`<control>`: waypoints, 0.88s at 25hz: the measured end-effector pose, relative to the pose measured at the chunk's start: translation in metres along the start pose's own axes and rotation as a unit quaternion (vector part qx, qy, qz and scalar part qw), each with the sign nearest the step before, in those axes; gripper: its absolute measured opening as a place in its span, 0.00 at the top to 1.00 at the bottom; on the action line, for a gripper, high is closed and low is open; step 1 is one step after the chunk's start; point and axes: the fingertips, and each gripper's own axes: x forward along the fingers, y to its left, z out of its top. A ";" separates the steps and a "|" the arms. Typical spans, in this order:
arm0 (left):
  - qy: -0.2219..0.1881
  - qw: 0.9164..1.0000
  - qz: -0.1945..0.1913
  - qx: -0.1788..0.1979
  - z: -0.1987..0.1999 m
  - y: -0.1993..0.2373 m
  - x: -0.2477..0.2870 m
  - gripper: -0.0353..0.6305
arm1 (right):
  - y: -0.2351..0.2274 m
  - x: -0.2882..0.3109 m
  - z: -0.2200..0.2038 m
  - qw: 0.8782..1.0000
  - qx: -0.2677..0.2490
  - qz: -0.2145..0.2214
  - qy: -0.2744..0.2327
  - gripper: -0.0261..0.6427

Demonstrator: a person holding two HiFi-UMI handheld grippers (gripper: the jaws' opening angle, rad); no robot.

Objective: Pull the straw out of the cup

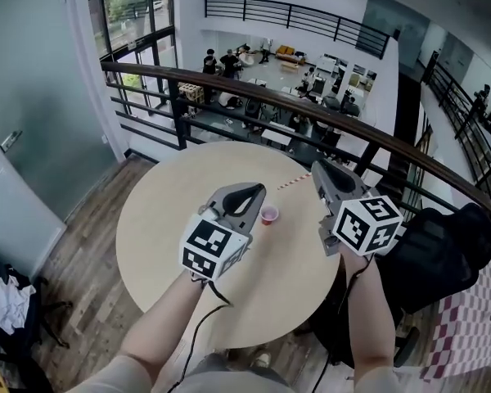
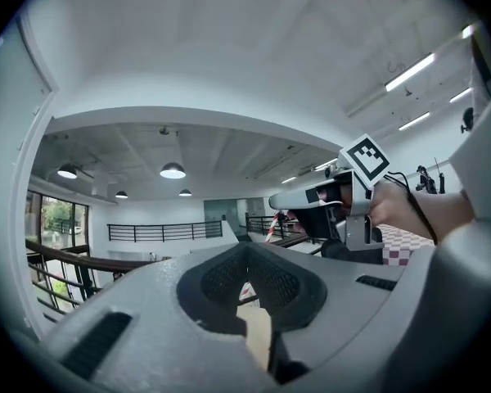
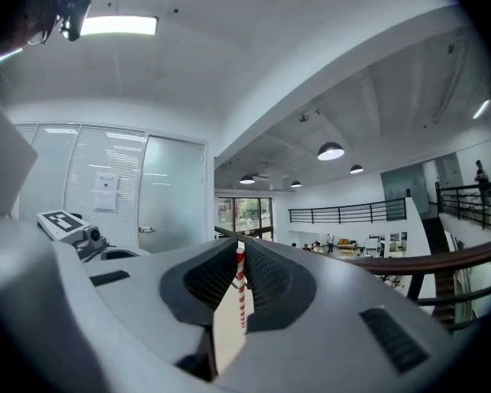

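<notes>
The right gripper (image 3: 240, 250) has its jaws clenched on the one red-and-white straw (image 3: 241, 295), which runs along the seam between them. The left gripper (image 2: 247, 254) has its jaws pressed together and empty. A pale scrap seen through their gap is too small to tell. One pink cup (image 1: 268, 214) stands on the round tabletop (image 1: 164, 228), nearer the left jaws and apart from the straw's free end.
</notes>
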 end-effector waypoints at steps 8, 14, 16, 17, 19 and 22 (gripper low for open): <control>-0.047 0.999 0.003 0.010 0.052 -0.037 -0.061 0.93 | 0.070 -0.070 0.037 0.997 -0.017 0.052 -0.048 0.91; -0.034 0.999 -0.004 0.013 0.048 -0.059 -0.097 0.93 | 0.097 -0.116 0.040 0.995 -0.036 0.054 -0.075 0.91; -0.035 0.999 0.004 0.021 0.048 -0.067 -0.110 0.93 | 0.102 -0.132 0.042 0.994 -0.040 0.052 -0.083 0.91; -0.038 0.999 0.009 0.023 0.048 -0.071 -0.118 0.93 | 0.104 -0.140 0.041 0.994 -0.042 0.049 -0.085 0.91; -0.039 0.999 0.015 0.015 0.049 -0.082 -0.130 0.93 | 0.106 -0.152 0.036 0.994 -0.046 0.041 -0.086 0.91; -0.025 0.999 0.018 0.009 0.041 -0.092 -0.141 0.93 | 0.104 -0.165 0.020 0.996 -0.038 0.031 -0.077 0.91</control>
